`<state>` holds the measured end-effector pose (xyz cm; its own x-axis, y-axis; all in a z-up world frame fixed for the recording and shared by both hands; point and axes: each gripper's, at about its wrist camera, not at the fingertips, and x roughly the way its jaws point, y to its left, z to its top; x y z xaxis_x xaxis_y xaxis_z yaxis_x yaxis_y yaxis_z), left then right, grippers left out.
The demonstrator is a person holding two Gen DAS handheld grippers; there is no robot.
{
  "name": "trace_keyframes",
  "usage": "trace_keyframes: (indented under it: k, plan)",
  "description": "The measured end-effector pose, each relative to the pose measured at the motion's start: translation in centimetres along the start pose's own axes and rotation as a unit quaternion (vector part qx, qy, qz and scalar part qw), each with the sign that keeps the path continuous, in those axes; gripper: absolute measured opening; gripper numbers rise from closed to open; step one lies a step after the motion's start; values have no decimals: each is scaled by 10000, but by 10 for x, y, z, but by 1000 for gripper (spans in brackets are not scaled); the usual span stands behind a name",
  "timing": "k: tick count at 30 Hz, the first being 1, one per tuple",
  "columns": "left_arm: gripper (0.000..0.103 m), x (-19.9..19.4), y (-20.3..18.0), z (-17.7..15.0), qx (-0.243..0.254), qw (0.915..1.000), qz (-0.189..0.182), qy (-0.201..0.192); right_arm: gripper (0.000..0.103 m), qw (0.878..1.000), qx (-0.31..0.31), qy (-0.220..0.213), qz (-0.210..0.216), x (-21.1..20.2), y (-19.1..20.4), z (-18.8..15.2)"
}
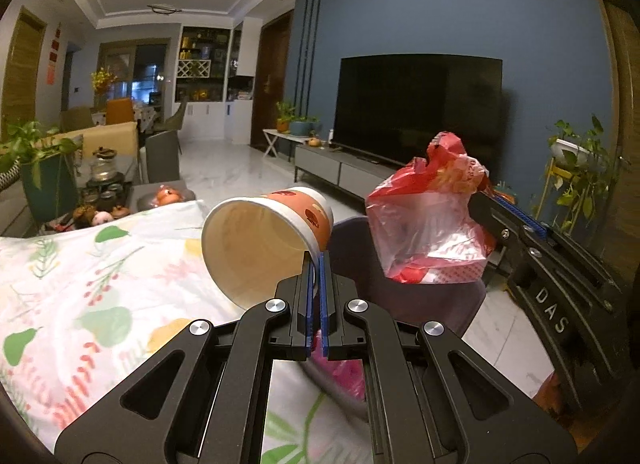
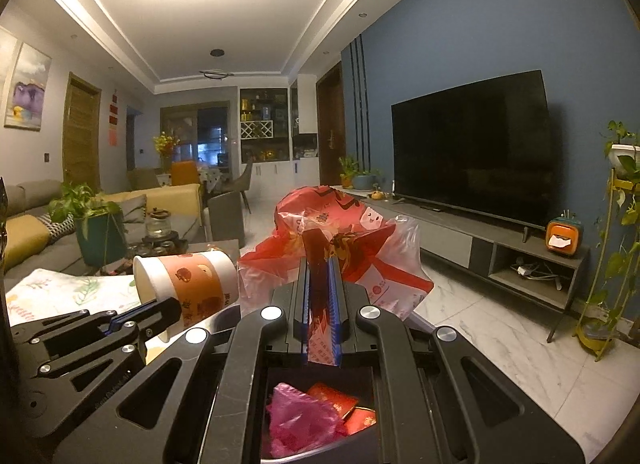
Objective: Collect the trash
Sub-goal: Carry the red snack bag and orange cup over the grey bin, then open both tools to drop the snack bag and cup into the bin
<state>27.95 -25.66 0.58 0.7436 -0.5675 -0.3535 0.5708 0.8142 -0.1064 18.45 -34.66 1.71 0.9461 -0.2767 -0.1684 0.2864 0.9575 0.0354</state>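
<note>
Blue-padded fingers [image 1: 310, 284] pinch the cup [image 1: 264, 240]; others clamp the bag [image 2: 336, 248].

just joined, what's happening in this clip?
Trash pickup in a living room. The left gripper is shut on the rim of an empty paper cup, held tipped on its side in the air. The right gripper is shut on a red and clear plastic bag. Below it sits a bin already holding pink and red wrappers. Neither item is dropped yet.

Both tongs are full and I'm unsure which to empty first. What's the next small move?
Probably open the right tongs: the red plastic bag hangs right above the bin that already holds trash. The left tongs pinch the paper cup off to the side.
</note>
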Motion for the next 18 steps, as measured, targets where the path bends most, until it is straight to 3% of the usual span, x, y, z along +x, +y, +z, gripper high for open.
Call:
trace_keyframes:
  k: [12,14,16,18]
  plan:
    - [4,33,-6,-10,-25,9991,-416,98,10,9999,31,92,50,17,-11,-8]
    - [22,33,-4,-13,-13,9989,-449,92,14,9999,88,127,75,19,-14,-7]
    - [57,32,-2,-15,-74,9991,-403,94,27,9997,173,154,69,19,-16,-7]
    - [60,29,7,-16,-249,9991,-349,76,39,9995,269,154,85,19,-22,-8]
